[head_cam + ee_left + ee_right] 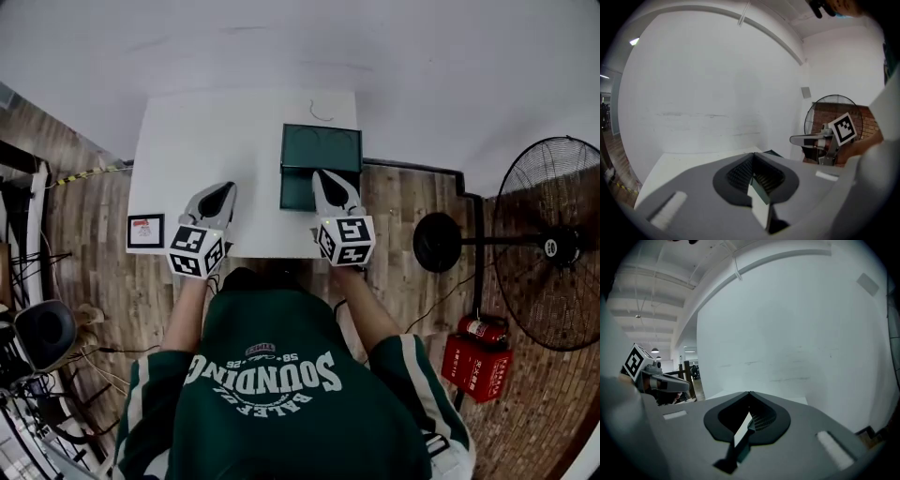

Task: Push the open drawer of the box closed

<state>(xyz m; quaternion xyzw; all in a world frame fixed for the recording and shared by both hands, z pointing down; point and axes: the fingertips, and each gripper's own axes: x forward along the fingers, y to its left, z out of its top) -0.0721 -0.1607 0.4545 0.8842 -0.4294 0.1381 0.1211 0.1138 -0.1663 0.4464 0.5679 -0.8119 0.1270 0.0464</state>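
A dark green box [322,148] stands at the back right of the white table [206,141]. Its drawer [296,191] is pulled out toward me. My right gripper [322,175] is shut and empty, its tips over the drawer's front part; whether they touch it I cannot tell. My left gripper [226,188] hovers above bare table left of the box, also shut with nothing in it. In the left gripper view the closed jaw tips [753,154] point at the wall, with a corner of the box [772,153] just beyond. The right gripper view shows its tips [749,393] closed together.
A small framed card [145,231] lies at the table's front left corner. A thin wire [322,114] lies behind the box. A standing fan [548,244] and red fire extinguishers [478,361] stand on the wooden floor at right. A white wall backs the table.
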